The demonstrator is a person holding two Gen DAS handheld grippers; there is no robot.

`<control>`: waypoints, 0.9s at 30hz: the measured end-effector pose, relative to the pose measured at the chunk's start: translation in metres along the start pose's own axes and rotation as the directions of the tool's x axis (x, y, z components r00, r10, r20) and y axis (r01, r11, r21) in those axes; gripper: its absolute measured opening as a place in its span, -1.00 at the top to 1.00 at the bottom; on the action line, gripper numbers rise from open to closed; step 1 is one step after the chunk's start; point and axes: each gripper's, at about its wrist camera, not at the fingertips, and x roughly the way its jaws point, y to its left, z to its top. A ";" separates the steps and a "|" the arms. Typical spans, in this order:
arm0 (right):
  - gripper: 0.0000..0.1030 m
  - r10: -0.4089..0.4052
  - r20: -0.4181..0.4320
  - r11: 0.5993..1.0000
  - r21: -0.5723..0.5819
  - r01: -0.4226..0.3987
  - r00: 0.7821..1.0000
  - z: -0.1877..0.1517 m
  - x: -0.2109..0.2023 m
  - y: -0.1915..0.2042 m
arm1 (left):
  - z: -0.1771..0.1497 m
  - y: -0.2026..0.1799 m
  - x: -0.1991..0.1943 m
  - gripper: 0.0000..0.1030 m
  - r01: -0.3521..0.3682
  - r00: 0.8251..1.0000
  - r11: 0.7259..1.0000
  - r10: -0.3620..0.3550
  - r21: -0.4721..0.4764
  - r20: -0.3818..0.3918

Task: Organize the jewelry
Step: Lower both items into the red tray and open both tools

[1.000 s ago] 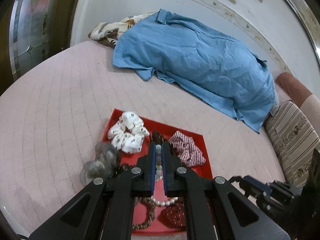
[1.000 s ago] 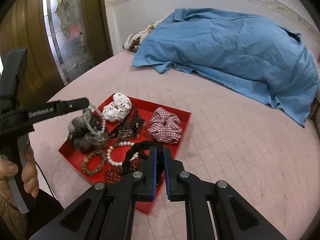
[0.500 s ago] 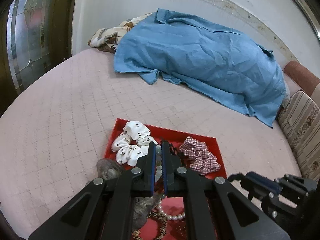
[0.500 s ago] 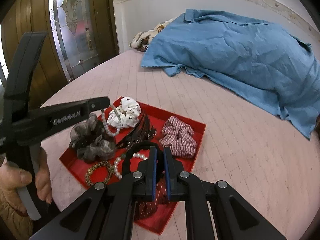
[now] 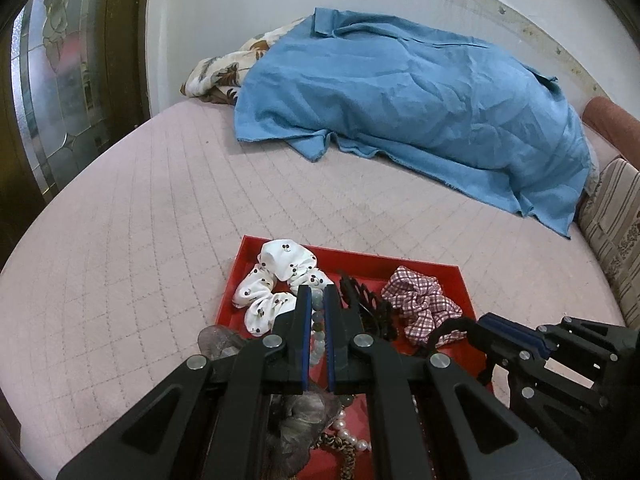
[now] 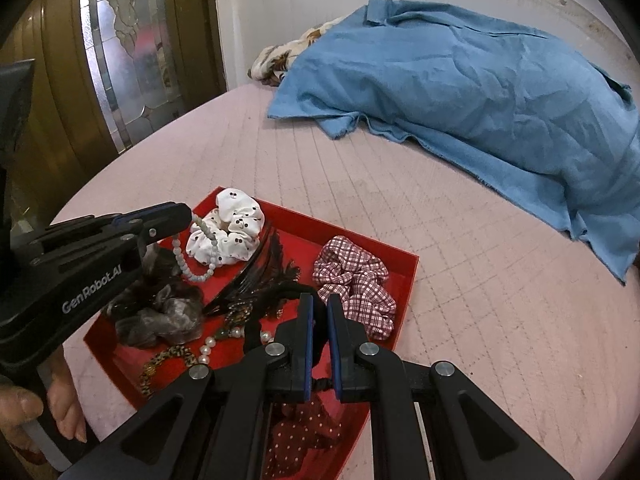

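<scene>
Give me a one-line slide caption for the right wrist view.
Right gripper clamps a black hair band above the red tray while the left gripper lifts a pale green bead bracelet.

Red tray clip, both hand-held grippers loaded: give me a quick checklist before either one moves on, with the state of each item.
1. Left hand-held gripper shut on the pale bead bracelet: ok.
2. Bracelet hangs free of the white scrunchie: cannot tell, it dangles right in front of it.
3. Right hand-held gripper shut on the black hair band: ok.
4. Hair band clear of the pearl strand and dark hair comb: cannot tell, they overlap in view.
5. Red tray flat on the pink bedspread: ok.
6. Drop-off spot for either item visible: not ok.
</scene>
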 end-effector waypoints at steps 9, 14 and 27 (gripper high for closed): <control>0.83 -0.009 -0.015 1.000 0.001 0.009 1.000 0.009 0.010 -0.003 | 0.001 -0.001 0.003 0.89 0.007 1.000 1.000 -0.007 0.001 -0.014; 0.83 -0.006 -0.017 1.000 0.002 0.006 1.000 0.011 0.013 -0.002 | 0.001 -0.003 0.002 0.89 0.026 1.000 1.000 -0.026 0.008 -0.009; 0.84 -0.001 -0.003 0.999 0.050 0.001 1.000 0.015 0.009 -0.012 | 0.009 0.021 -0.016 0.89 0.306 0.952 0.940 -0.299 -0.151 0.071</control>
